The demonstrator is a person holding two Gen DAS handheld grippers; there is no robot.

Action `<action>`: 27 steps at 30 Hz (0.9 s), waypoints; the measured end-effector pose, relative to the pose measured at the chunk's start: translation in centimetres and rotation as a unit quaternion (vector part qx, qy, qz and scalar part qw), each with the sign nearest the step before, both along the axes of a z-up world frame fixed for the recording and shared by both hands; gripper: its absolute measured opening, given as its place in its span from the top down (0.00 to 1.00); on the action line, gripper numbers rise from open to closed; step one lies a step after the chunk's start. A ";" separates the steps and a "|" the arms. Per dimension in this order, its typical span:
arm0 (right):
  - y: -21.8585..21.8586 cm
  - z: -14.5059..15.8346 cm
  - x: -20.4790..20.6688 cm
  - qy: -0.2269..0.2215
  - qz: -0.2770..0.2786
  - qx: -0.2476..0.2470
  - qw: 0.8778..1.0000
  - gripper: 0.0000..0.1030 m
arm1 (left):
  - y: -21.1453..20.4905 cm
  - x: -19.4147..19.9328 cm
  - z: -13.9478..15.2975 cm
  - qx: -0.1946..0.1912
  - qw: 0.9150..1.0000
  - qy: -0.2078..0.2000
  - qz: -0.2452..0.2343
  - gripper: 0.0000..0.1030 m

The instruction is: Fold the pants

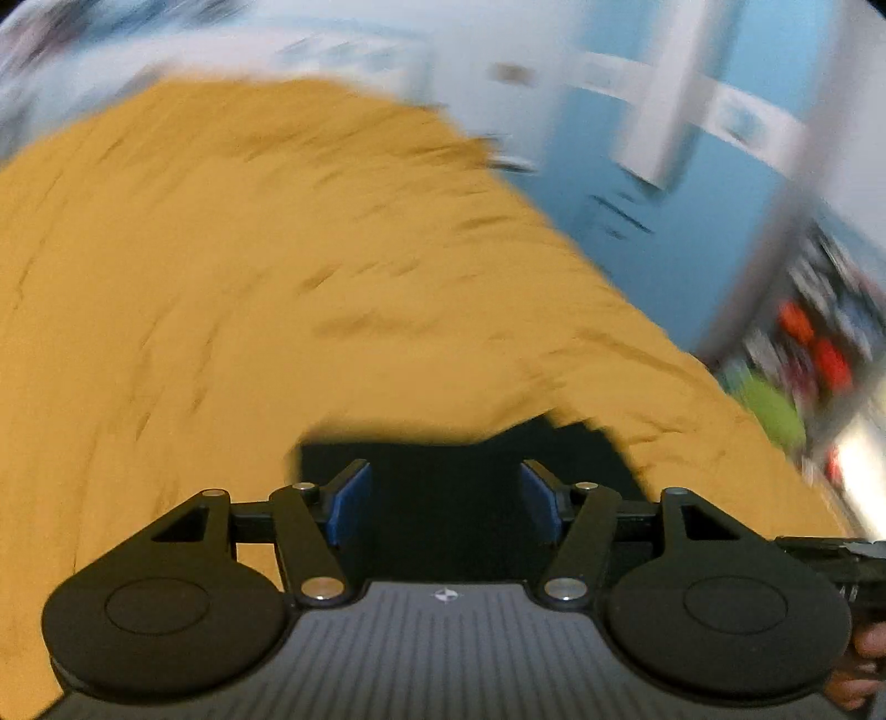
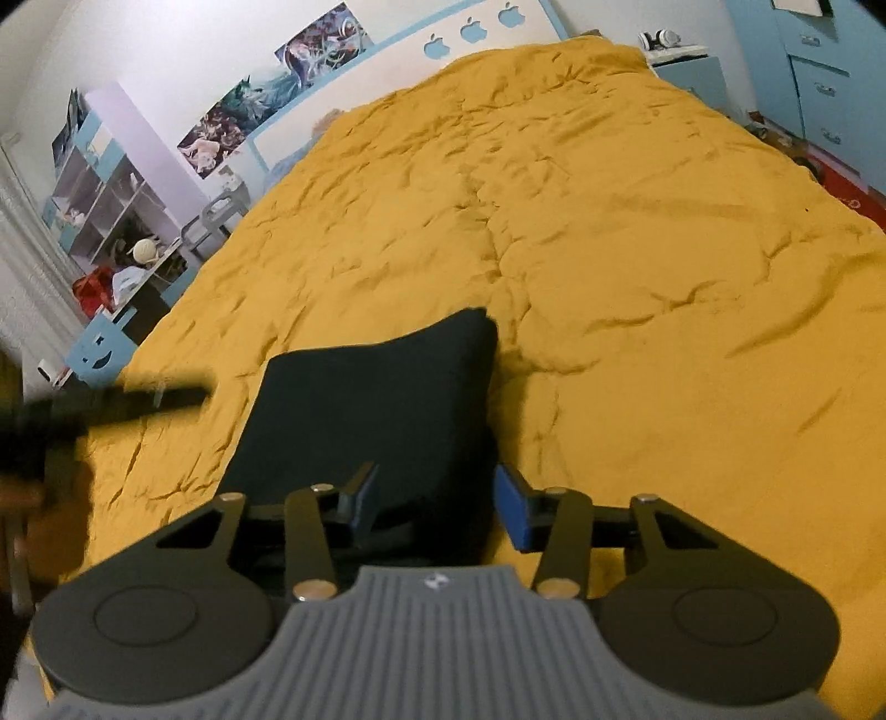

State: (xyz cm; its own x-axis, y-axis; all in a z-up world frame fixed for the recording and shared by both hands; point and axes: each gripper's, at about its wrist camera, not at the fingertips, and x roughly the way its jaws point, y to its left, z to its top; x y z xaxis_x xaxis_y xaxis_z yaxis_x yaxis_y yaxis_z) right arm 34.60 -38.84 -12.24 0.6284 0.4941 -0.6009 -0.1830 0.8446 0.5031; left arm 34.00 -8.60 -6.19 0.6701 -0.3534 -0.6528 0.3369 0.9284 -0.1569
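the dark folded cloth pants (image 2: 376,410) lie as a compact rectangle on the bed's mustard-yellow wrinkled cover (image 2: 609,232), both the left gripper (image 1: 446,501) and right gripper (image 2: 437,507) with fingers apart and clamping nothing, so probably only squaring the edges remains.

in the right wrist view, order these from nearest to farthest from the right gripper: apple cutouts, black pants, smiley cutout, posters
1. black pants, right at the right gripper, lying on the yellow bedspread
2. smiley cutout, off the bed's left edge
3. posters, on the far wall, upper left
4. apple cutouts, top centre on the headboard; close to the posters, hard to separate
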 end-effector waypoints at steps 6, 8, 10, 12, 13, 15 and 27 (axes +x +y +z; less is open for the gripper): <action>2.4 -1.2 -2.0 0.005 -0.050 -0.004 0.999 0.75 | -8.0 5.6 -1.0 0.067 0.992 0.000 -0.107 0.30; 2.8 -1.3 -1.8 0.006 -0.066 -0.007 0.998 0.75 | -9.0 7.1 -2.5 0.070 0.990 0.016 -0.117 0.30; 2.8 -1.7 -1.6 0.017 -0.078 -0.007 0.997 0.75 | -9.4 7.8 -4.1 0.072 0.987 0.031 -0.137 0.31; 2.9 -2.1 -1.4 0.022 -0.074 -0.013 0.997 0.75 | -9.4 7.9 -5.1 0.059 0.984 0.049 -0.164 0.31; 3.0 -2.3 -1.4 0.022 -0.072 -0.017 0.997 0.76 | -9.6 8.0 -5.6 0.060 0.981 0.054 -0.176 0.31; 3.1 -2.5 -1.3 0.021 -0.068 -0.021 0.997 0.84 | -9.9 8.0 -6.0 0.064 0.979 0.051 -0.189 0.31; 2.7 -2.4 -1.2 0.016 -0.058 -0.008 0.998 1.00 | -10.4 8.5 -5.5 0.030 0.978 0.043 -0.203 1.00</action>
